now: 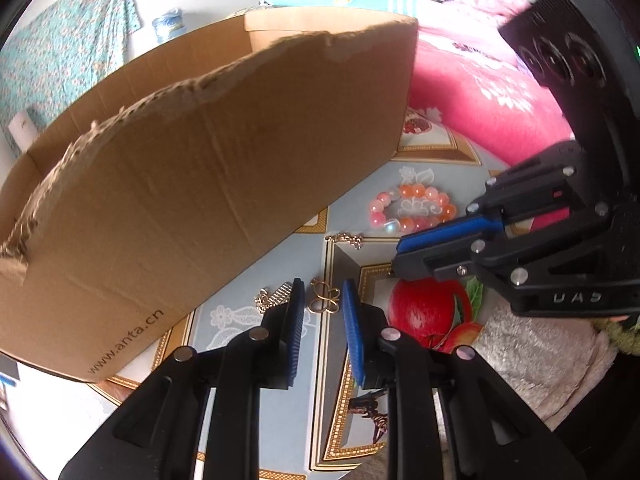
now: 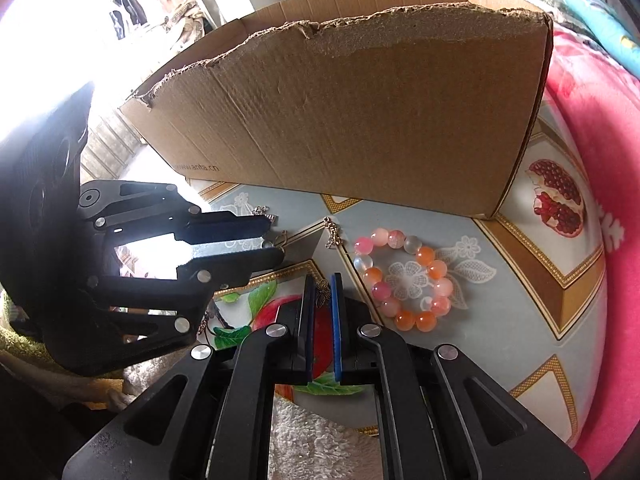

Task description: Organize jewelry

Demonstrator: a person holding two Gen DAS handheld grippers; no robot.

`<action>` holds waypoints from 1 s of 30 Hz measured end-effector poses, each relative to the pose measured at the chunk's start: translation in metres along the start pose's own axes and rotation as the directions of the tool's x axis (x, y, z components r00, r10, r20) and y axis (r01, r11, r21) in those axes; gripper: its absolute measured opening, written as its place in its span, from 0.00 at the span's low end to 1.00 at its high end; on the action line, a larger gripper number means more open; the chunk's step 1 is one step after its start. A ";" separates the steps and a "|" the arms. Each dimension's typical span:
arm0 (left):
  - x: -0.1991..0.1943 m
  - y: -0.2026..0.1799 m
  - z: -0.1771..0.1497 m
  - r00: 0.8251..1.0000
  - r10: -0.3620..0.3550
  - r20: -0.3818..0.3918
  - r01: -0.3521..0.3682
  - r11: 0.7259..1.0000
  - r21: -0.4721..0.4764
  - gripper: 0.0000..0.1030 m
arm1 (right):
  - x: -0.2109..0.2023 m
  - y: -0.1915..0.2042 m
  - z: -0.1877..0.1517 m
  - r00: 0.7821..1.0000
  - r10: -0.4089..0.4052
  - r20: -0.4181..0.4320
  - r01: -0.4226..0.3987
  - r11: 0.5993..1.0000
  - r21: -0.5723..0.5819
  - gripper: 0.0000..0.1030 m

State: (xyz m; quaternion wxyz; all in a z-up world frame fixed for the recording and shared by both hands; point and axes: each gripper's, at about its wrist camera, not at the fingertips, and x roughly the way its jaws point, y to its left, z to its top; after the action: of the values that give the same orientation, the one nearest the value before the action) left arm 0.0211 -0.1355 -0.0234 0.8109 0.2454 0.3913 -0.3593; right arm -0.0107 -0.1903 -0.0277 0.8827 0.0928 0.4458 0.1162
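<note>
Cardboard box [image 2: 360, 112] stands open-topped at the back of the table [image 2: 532, 312], its near wall torn ragged along the rim; it looks like the intended home for the jewelry, close enough that each piece needs only a short lift over that low torn edge. Loose pieces lie on the patterned oilcloth in front of it. Beaded bracelet [image 2: 404, 280], pink and orange, rests flat in a ring just before the box's right corner, untouched. Short gold chain [image 2: 332, 236] lies beside it to the left, also free. Right tongs [image 2: 321, 300] are pressed nearly together and pinching a small bronze butterfly charm [image 2: 321, 295] between the blue pads, held at the very tips; the piece is tiny and thin, so a fingertip pinch is about the only hold available. In the left wrist view the right tongs come in from the right, near the bracelet. Left tongs [image 1: 323, 304] stand narrowly spread, nothing between the pads, pointing down at a gold butterfly-shaped ornament [image 1: 324, 299] lying flat on the table; another silvery chain piece [image 1: 274, 296] lies just left of it against the box's foot. The narrow gap suits such a small target, lined up so the pads can straddle it. Judgement: sorting is at an early stage, most pieces not yet boxed. Risk: the flat ornament may skid on the slick cloth as the pads meet.
</note>
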 end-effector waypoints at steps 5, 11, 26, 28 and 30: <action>0.002 -0.005 0.002 1.000 -0.010 -0.006 0.011 1.000 0.018 0.06 | -0.001 -0.002 0.000 1.000 0.002 0.005 -0.002 1.000 0.003 0.05; 0.002 -0.005 0.002 1.000 -0.003 -0.001 0.003 1.000 0.007 0.00 | 0.002 -0.002 0.001 1.000 -0.001 0.008 0.001 1.000 0.003 0.05; -0.016 0.021 -0.010 0.997 -0.063 0.038 0.068 0.986 -0.153 0.00 | -0.002 0.001 -0.001 1.000 -0.012 0.017 0.012 1.000 0.009 0.05; -0.017 0.024 -0.011 0.997 -0.062 0.041 0.068 0.983 -0.169 0.00 | -0.001 0.001 -0.001 1.000 -0.013 0.019 0.013 1.000 0.013 0.05; -0.017 0.027 -0.011 0.998 -0.054 0.040 0.060 0.983 -0.171 0.00 | 0.000 0.001 -0.001 1.000 -0.014 0.019 0.013 1.000 0.018 0.05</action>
State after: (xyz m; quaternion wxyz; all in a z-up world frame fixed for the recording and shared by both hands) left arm 0.0295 -0.1043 -0.0123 0.8252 0.1568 0.4133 -0.3516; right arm -0.0118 -0.1892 -0.0284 0.8869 0.0987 0.4388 0.1054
